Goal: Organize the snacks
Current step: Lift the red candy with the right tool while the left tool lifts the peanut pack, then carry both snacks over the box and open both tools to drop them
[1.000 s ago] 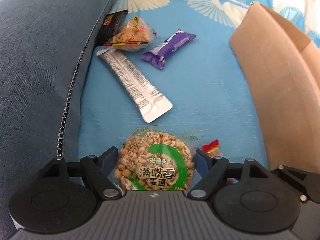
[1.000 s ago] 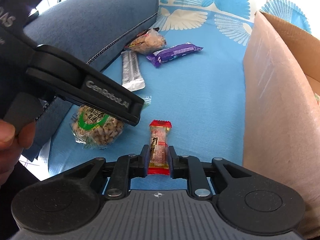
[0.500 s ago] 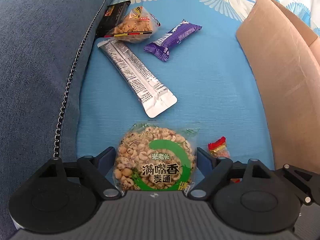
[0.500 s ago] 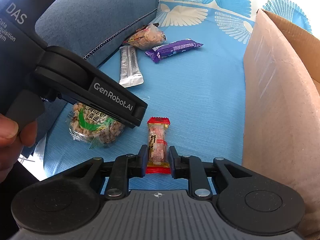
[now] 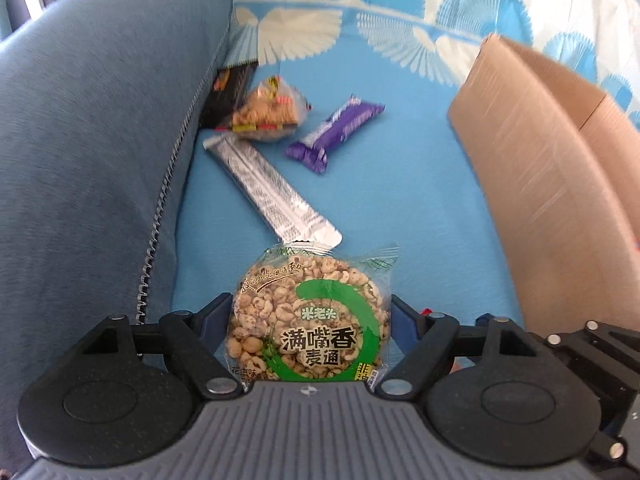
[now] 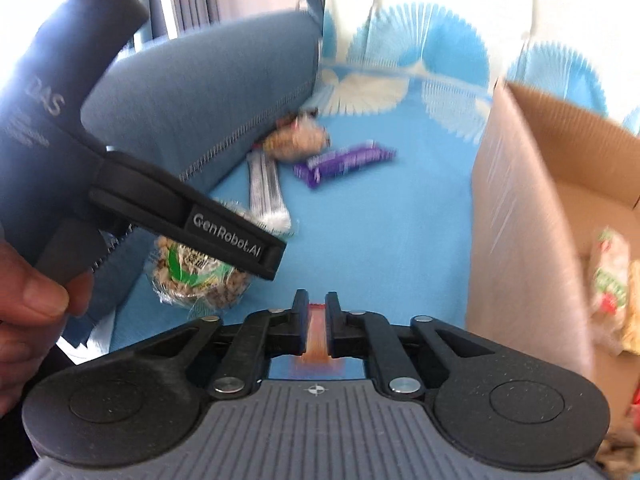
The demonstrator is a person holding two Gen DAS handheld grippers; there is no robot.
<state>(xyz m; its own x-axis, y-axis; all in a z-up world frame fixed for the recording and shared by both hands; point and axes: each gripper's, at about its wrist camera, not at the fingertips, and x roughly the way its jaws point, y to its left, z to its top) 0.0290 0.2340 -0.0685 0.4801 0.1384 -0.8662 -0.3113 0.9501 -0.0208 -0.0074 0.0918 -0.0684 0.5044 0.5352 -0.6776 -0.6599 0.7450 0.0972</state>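
cushion (image 5: 92, 168): big grey-blue one along the left edge, zipper seam facing the snacks

loose pile: black pack (image 5: 232, 92) tucked against the cushion, clear peanut-ish bag (image 5: 270, 110) leaning on it, silver stick pack (image 5: 272, 196) lying diagonal in front of those, purple bar (image 5: 334, 132) just to their right, all on my blue sheet (image 5: 400, 208)

my left tongs (image 5: 312, 320): spread wide but clamped on the round puffed-grain cake pack (image 5: 308, 320), pads pressing both sides, pack looks lifted off the sheet

my right tongs (image 6: 317, 328): squeezed nearly all the way together on the little red candy (image 6: 317, 334), pretty blurry so can't read it

cardboard box (image 6: 520, 220): open, far right, standing on the sheet; a red-green snack bag (image 6: 612, 276) already lies inside
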